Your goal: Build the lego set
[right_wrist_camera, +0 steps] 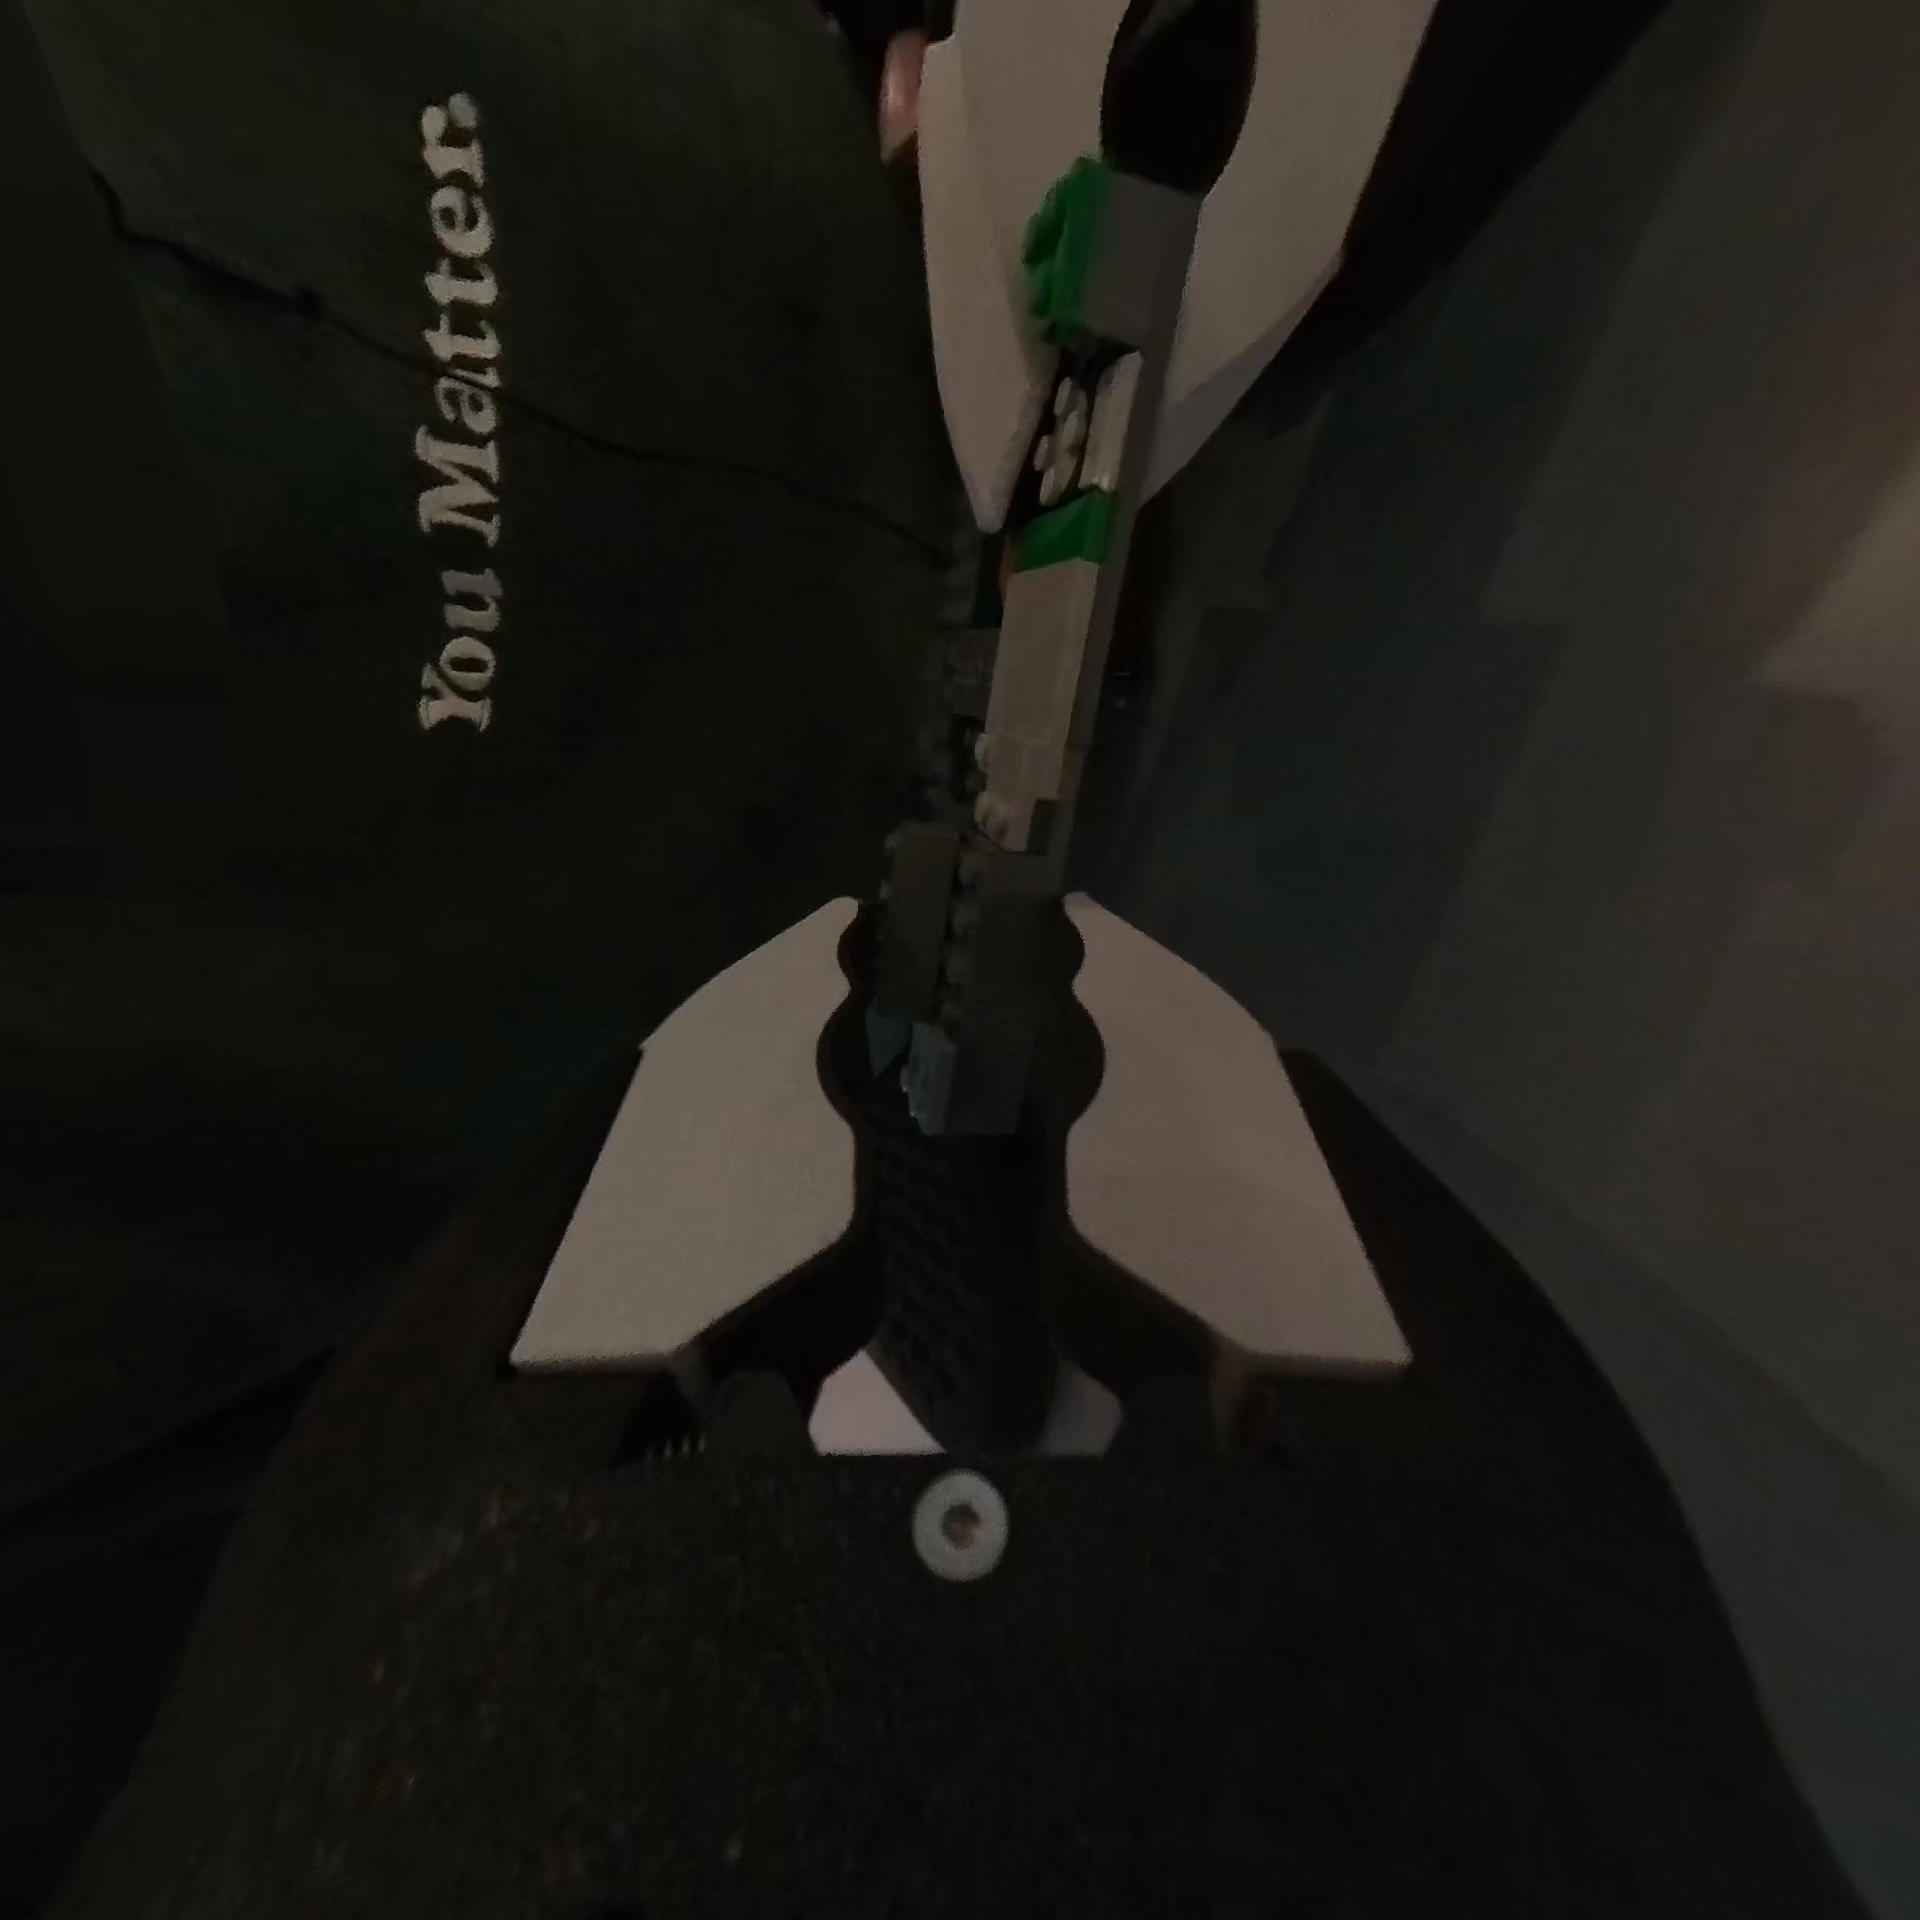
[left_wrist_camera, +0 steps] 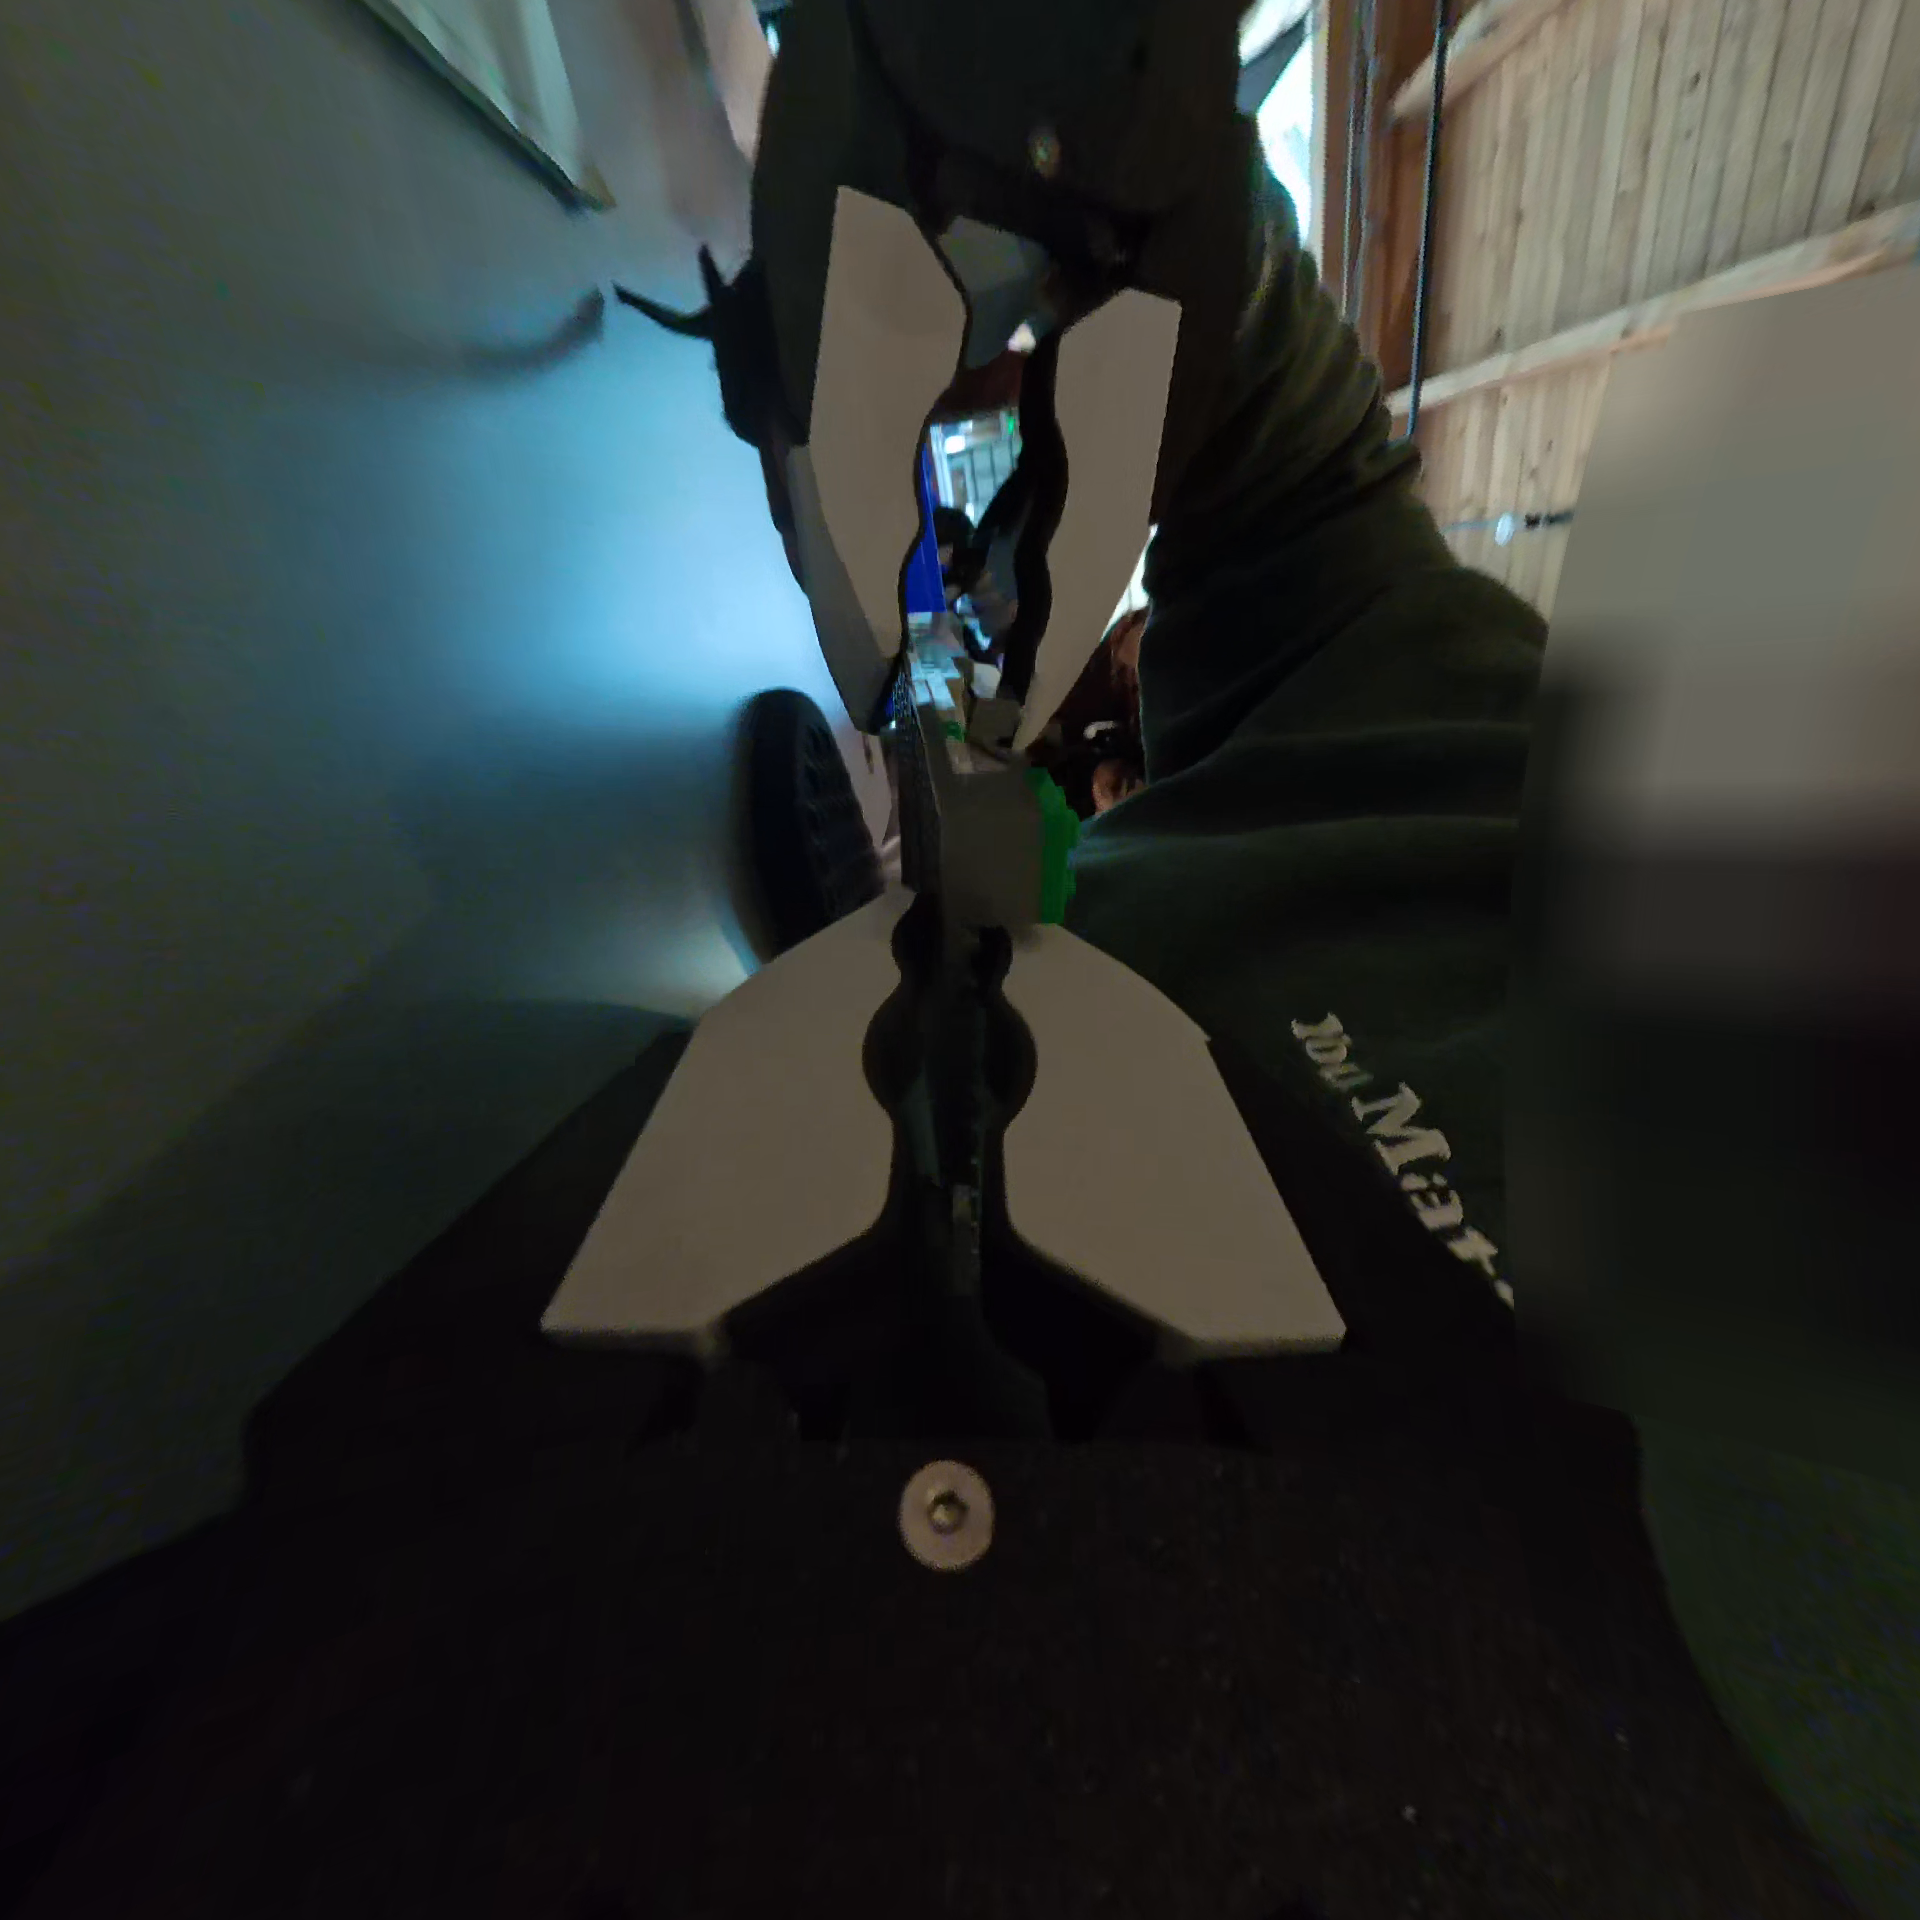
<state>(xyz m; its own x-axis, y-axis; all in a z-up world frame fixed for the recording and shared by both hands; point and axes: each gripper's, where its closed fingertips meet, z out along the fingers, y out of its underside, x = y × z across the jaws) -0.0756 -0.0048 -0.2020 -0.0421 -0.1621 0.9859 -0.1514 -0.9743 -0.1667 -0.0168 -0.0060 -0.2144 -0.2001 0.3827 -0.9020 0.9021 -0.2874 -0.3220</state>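
A long, thin lego assembly (left_wrist_camera: 987, 831) of grey, black and green pieces is held in the air between both grippers. My left gripper (left_wrist_camera: 951, 925) is shut on its near end, beside a green brick (left_wrist_camera: 1055, 852) and a black wheel (left_wrist_camera: 805, 821). The right gripper (left_wrist_camera: 951, 717) comes in from above and clamps the far end. In the right wrist view the assembly (right_wrist_camera: 1049, 644) runs away from my right gripper (right_wrist_camera: 961, 914), which is shut on its dark end with small blue bricks (right_wrist_camera: 956, 1081). The left gripper (right_wrist_camera: 1070, 499) grips the end with the green brick (right_wrist_camera: 1060, 249).
A person's dark green garment (left_wrist_camera: 1299, 831) with white writing is close behind the assembly and fills the left of the right wrist view (right_wrist_camera: 312, 520). A pale surface (left_wrist_camera: 312, 623) lies to the left. A wooden plank wall (left_wrist_camera: 1662, 208) stands at the upper right. The grippers' ends are close to 7 cm from one another.
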